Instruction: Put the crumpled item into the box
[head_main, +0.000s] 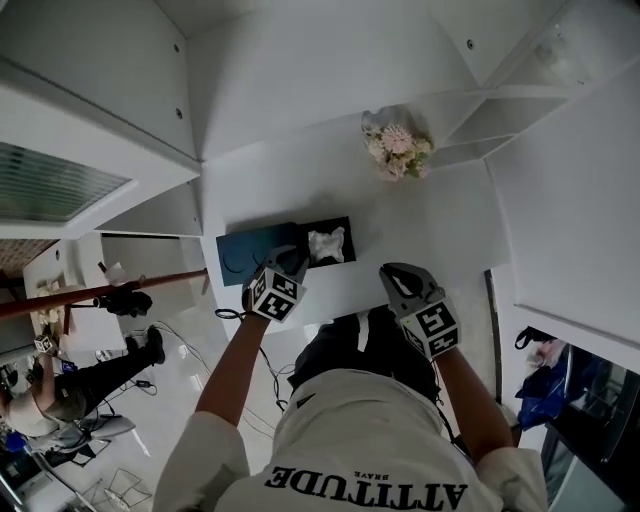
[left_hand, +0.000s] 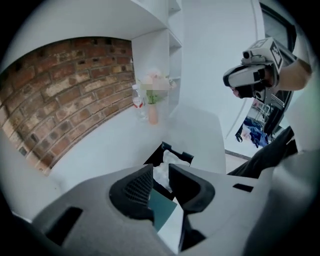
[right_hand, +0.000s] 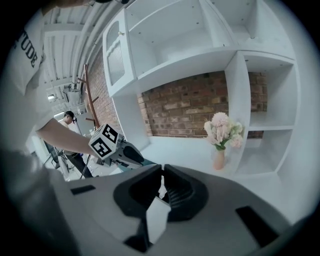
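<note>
Head view: crumpled white paper item is lying inside open dark blue rectangular box on white table | left gripper view: left gripper is hovering above box, jaws standing partly apart, gripping nothing | right gripper view: right gripper is hanging apart from box, jaws sitting closed together, empty

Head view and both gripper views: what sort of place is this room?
Probably a home-style set inside a studio or lab: white built-in shelves, a brick wall and a vase of flowers look domestic, while cables on the floor suggest recording.
</note>
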